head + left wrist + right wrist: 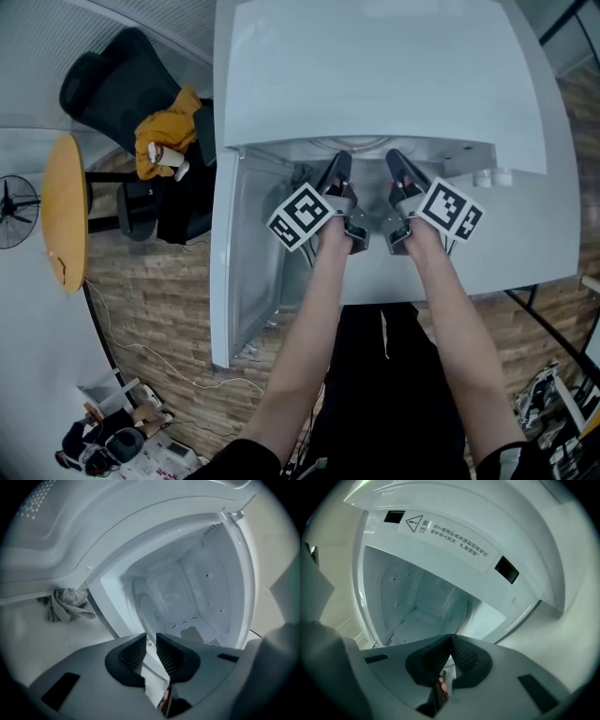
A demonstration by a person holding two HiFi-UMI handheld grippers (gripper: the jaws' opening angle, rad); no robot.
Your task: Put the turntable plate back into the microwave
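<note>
Since the plate (pixel 158 597) should, we judge, go in level, we hold it by its near rim inside the microwave (pixel 375 75). The left gripper (pixel 150 638) pinches that rim. The right gripper (pixel 451 638), at the microwave's mouth, has its jaws pressed together, glass between them unclear.

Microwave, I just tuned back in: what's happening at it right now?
A person has both grippers at the mouth of the open microwave, with its door swung out at the head view's left. The left gripper is closed on the rim of the clear turntable plate, which reaches into the cavity. The right gripper is shut too. Whether it pinches the plate is hard to tell, as is whether the plate is seated.
</note>
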